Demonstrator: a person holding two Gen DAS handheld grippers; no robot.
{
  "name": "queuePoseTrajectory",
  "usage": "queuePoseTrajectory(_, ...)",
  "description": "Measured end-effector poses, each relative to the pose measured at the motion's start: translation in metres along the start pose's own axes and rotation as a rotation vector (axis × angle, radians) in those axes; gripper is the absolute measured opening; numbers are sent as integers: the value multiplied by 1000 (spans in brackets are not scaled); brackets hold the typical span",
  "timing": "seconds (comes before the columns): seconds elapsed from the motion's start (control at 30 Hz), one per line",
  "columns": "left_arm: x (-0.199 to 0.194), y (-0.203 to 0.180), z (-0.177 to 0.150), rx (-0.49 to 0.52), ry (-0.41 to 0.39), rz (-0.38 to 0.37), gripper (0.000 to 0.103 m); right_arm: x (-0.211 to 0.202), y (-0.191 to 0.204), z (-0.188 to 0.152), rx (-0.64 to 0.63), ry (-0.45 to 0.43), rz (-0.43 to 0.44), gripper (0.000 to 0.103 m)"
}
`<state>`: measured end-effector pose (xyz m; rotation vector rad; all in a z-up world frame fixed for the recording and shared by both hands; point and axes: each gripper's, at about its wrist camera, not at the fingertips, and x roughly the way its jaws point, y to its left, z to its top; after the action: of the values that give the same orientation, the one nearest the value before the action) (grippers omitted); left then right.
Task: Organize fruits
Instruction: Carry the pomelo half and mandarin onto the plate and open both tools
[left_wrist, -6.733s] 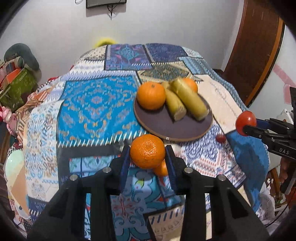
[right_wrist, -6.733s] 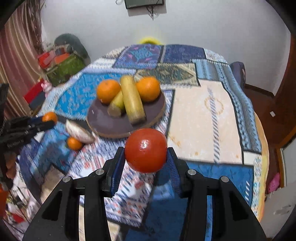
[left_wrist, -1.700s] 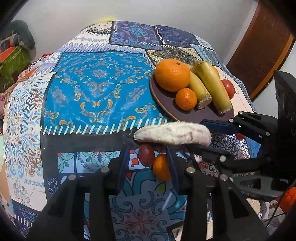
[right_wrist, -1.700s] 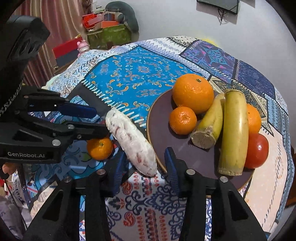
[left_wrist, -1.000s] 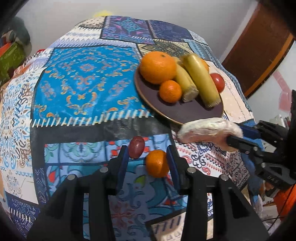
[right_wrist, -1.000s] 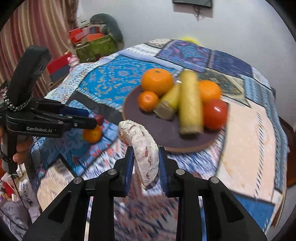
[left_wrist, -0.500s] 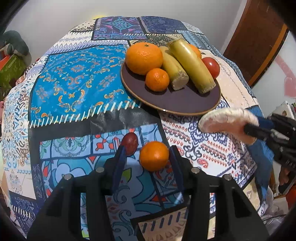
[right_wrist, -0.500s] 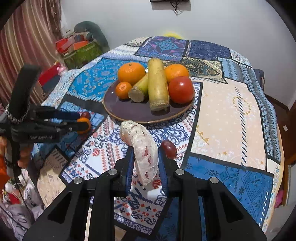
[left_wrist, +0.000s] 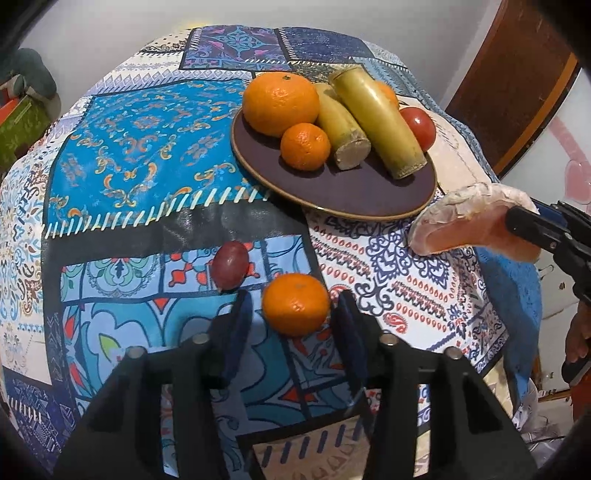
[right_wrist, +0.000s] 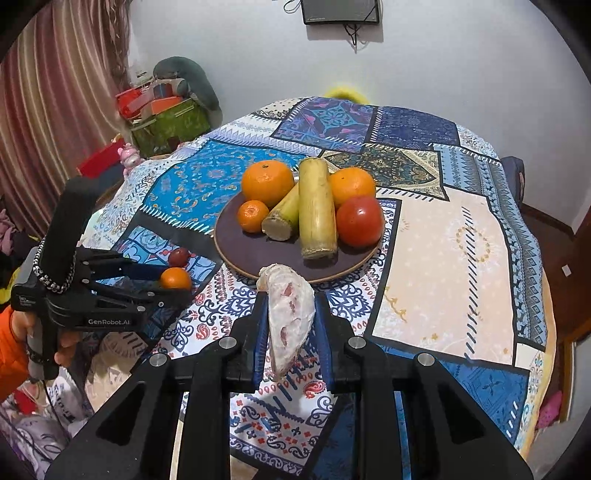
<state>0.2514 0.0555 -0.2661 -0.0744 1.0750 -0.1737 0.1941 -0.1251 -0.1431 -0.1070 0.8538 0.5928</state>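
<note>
Tangerine (left_wrist: 295, 303) between closing left tool (left_wrist: 293, 325).

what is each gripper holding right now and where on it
Right gripper: a plastic-wrapped fruit wedge, clamped across its middle. Left gripper: nothing yet, closing around a small orange.

Background stuff: the table is covered in a patchwork tablecloth (right_wrist: 443, 236), blue and cream panels with paisley bits. Past its far left edge sits a green box (right_wrist: 170, 127) stuffed with red and orange packages, a grey plush thing (right_wrist: 188, 79) draped on top. Small pink figurine (right_wrist: 129, 153) just beside the box. Striped pinkish curtain (right_wrist: 48, 92) on the left, dark screen (right_wrist: 340, 11) up on the white wall, brown wooden door (left_wrist: 517, 85) off to the right.
</note>
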Motion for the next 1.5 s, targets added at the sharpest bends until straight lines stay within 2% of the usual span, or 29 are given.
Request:
queuePoseTrajectory(0.03, 1, -1, 1, 2, 1, 5, 34, 0, 0, 0, 1, 0, -1, 21)
queuePoseTrajectory(0.2, -1, -2, 4, 4, -10, 4, 34, -2, -2, 4, 4, -9, -1, 21)
queuePoseTrajectory(0.3, -12, -2, 8, 16, -43, -2, 34, -4, -1, 11, -5, -24, 2, 21)
queuePoseTrajectory(0.5, -29, -2, 31, 30, -111, 13, 34, -2, 6, 27, -40, -46, 2, 21)
queuePoseTrajectory(0.63, -29, 4, 46, 20, -128, 9, 34, 5, 13, 37, -74, -45, 11, 21)
queuePoseTrajectory(0.93, 0, 1, 66, 22, -100, -7, 34, 41, 19, 51, -123, 5, 10, 21)
queuePoseTrajectory(1.2, 17, -11, 73, 47, -81, -11, 34, 54, 8, 64, -119, 26, 19, 22)
queuePoseTrajectory(1.5, 26, -11, 73, 41, -70, 1, 34, 62, 3, 66, -150, 18, -32, 28)
